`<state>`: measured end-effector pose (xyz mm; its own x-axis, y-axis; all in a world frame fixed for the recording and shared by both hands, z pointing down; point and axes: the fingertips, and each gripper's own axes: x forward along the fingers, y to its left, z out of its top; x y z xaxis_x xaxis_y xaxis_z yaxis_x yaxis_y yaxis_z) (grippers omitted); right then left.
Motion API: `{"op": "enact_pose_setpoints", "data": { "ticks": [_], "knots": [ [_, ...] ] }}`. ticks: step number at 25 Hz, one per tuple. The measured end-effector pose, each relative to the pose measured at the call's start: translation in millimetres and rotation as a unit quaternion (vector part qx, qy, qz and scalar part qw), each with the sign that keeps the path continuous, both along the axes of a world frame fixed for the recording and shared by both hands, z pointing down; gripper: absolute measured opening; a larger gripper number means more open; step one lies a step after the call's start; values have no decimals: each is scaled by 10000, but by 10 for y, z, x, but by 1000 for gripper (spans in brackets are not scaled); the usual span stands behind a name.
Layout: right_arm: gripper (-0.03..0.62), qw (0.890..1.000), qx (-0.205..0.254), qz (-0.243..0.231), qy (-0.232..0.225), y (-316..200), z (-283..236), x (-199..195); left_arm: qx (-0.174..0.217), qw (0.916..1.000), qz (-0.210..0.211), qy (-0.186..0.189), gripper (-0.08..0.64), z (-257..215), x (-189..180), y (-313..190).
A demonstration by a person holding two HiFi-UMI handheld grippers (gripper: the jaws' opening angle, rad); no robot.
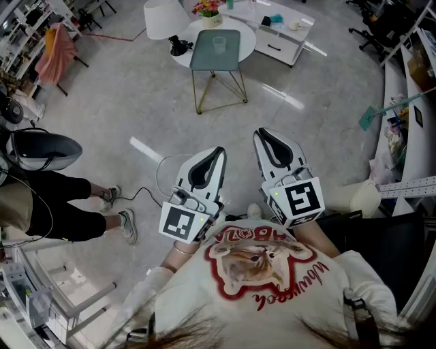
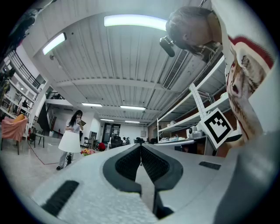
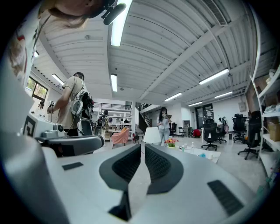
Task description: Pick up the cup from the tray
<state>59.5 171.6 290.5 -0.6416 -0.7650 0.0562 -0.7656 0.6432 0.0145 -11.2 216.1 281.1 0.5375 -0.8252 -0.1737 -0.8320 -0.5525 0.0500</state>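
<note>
Off to the left of my left hand-held gripper point(image 1: 219, 151), a bystander point(image 1: 65, 204) in black trousers stands on the floor point(image 1: 136, 109), well apart from me. I hold that left hand-held gripper close against my chest, pointing away from me, and its own view point(image 2: 140, 146) shows the dark ribbed pads clenched tip to tip with nothing between them. Far ahead of its tip, across open floor, the cup point(image 1: 219, 43) stands upright on the blue-green tray point(image 1: 208, 61), which sits on thin gold legs; neither of my tools is anywhere near it. Just beyond the tray, a white-shaded lamp point(image 1: 163, 19) and a pot of flowers point(image 1: 208, 8) stand on a round white surface point(image 1: 248, 37). My right hand-held gripper point(image 1: 262, 133) is just beside the left one, also near my chest and pointing the same way. Its own view point(image 3: 143, 145) shows its pads clenched and empty too. Ahead of it and to the right, a low white surface point(image 1: 286, 34) stands past the tray.
</note>
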Motion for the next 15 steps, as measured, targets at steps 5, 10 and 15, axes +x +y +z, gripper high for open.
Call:
{"op": "enact_pose_setpoints", "data": {
  "ticks": [5, 10, 15],
  "knots": [
    [49, 10000, -7, -48, 16, 26, 7, -34, 1, 10000, 10, 2, 14, 6, 3, 2],
    [49, 10000, -8, -98, 7, 39, -2, -73, 3, 10000, 14, 3, 14, -9, -7, 11],
    [49, 9999, 2, -149, 17, 46, 2, -91, 1, 10000, 27, 5, 14, -10, 2, 19]
  ]
}}
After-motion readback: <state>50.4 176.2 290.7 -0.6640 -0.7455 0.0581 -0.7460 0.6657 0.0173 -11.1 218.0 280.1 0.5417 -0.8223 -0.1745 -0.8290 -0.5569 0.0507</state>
